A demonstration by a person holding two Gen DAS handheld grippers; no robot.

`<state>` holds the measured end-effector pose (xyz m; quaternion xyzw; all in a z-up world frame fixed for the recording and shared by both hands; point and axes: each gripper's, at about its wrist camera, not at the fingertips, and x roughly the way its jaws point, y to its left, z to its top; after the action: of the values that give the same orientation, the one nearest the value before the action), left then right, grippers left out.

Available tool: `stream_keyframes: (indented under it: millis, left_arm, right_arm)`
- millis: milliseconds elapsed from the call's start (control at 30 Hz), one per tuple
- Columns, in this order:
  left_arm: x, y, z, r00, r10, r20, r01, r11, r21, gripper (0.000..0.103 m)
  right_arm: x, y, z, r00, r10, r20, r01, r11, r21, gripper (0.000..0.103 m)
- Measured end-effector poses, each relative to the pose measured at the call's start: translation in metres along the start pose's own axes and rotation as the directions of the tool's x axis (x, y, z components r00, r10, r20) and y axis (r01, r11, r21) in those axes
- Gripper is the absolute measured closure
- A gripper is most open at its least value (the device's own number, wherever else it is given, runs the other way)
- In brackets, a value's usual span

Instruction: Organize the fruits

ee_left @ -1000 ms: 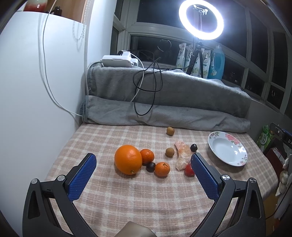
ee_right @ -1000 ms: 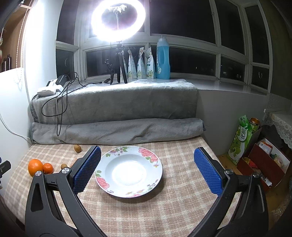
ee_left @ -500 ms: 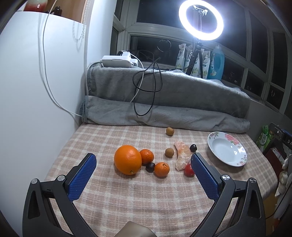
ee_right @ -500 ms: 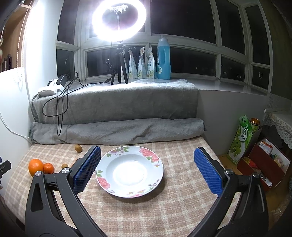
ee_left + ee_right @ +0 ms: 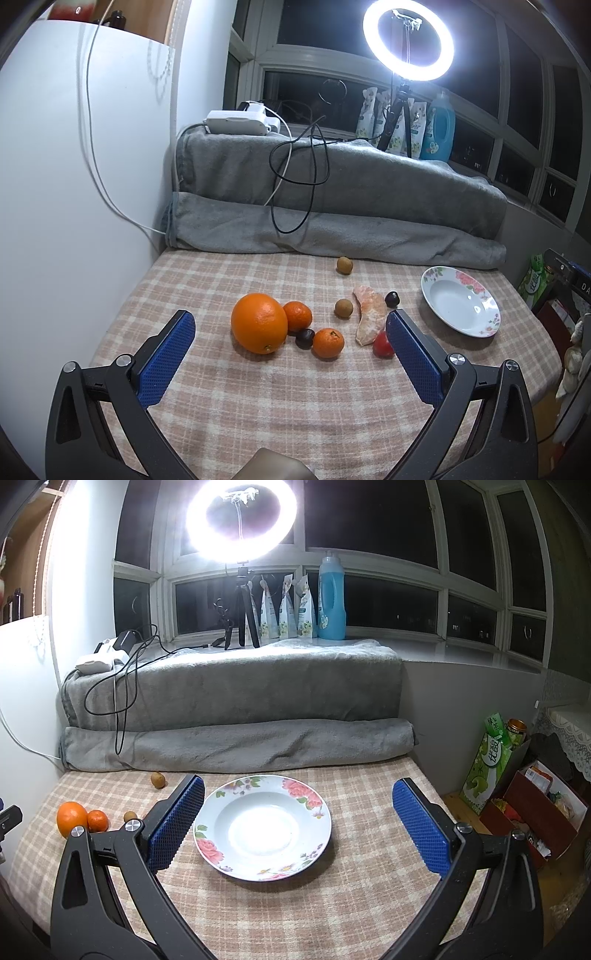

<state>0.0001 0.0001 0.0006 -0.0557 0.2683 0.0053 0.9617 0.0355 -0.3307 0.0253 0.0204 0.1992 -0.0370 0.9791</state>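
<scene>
On the checked cloth: your left gripper (image 5: 288, 354) and right gripper (image 5: 297, 823) hang spread, holding nothing.
Change: barely any drift in the last second.
Meaning: plate (image 5: 321, 834) bare at frame centre; big orange (image 5: 259, 328) unpicked.

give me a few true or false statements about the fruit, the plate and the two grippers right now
1. The white floral-rimmed plate has fruit in it. False: it holds nothing.
2. The left gripper is open and holds nothing. True.
3. The large round orange lies alone, apart from the other fruit. False: a small orange tangerine sits right against it.
4. The peeled pale-orange citrus segment lies on the checked tablecloth, not on the plate. True.
5. The right gripper is shut on a small brown round fruit. False: its jaws are wide open on either side of the plate, and that fruit lies near the rolled grey blanket.
</scene>
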Motion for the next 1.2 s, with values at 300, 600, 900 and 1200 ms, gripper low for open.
stream_keyframes:
  millis: [300, 600, 900, 1200]
  left_arm:
    - [0.001, 0.002, -0.002, 1.000, -0.001, -0.003, 0.001, 1.000, -0.005, 0.001]
    - [0.005, 0.009, -0.005, 1.000, 0.006, -0.011, -0.006, 1.000, -0.022, 0.001]
    - [0.011, 0.021, -0.008, 0.999, 0.007, -0.032, -0.009, 0.999, -0.051, 0.001]
    - [0.023, 0.039, -0.019, 0.997, 0.007, -0.074, -0.013, 0.996, -0.091, 0.001]
  right_arm:
    - [0.002, 0.002, -0.002, 1.000, -0.002, -0.004, 0.002, 1.000, -0.003, 0.000]
    - [0.011, 0.010, -0.006, 1.000, 0.003, -0.016, -0.004, 1.000, -0.014, 0.000]
    - [0.022, 0.024, -0.005, 0.999, 0.041, -0.022, -0.042, 0.998, -0.045, 0.000]
    - [0.047, 0.064, -0.001, 0.980, 0.181, -0.085, -0.191, 0.973, -0.130, 0.000]
